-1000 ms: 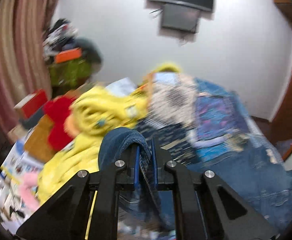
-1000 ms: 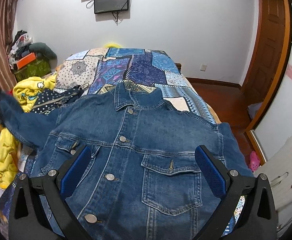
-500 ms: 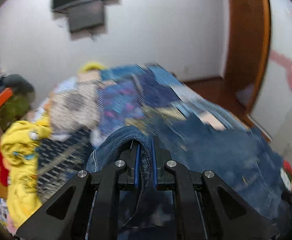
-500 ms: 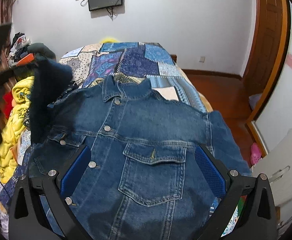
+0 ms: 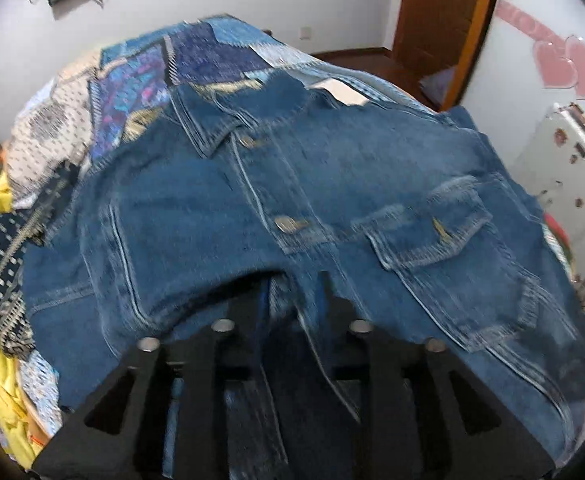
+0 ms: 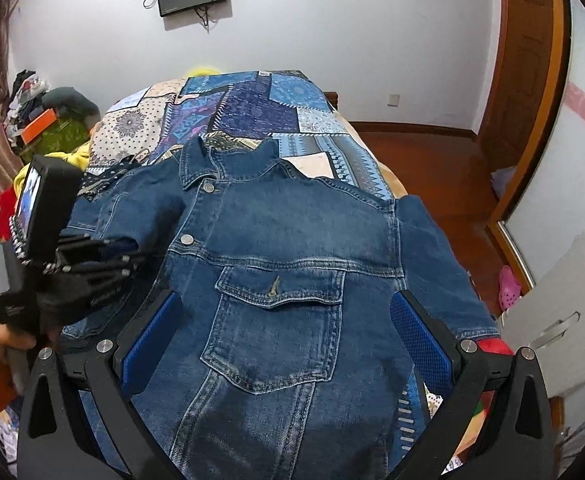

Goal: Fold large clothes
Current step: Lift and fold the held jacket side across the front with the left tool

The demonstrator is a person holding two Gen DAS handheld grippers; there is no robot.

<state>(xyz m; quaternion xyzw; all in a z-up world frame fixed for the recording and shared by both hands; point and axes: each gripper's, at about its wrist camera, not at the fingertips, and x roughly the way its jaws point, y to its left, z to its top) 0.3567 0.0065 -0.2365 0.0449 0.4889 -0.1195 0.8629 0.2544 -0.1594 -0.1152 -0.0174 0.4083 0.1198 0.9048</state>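
While the denim jacket (image 6: pixel 292 264) lies face up and buttoned across the patchwork bed (image 6: pixel 252 108), its collar toward the wall, the left gripper (image 5: pixel 294 300) sits over the jacket's folded-in sleeve (image 6: pixel 132 220). Its fingers (image 5: pixel 262 304) are opening, with sleeve denim between them; whether the pads press it is blurred. The right gripper (image 6: pixel 284 336) hovers above the jacket's chest pocket (image 6: pixel 276 292), fingers spread wide, holding nothing.
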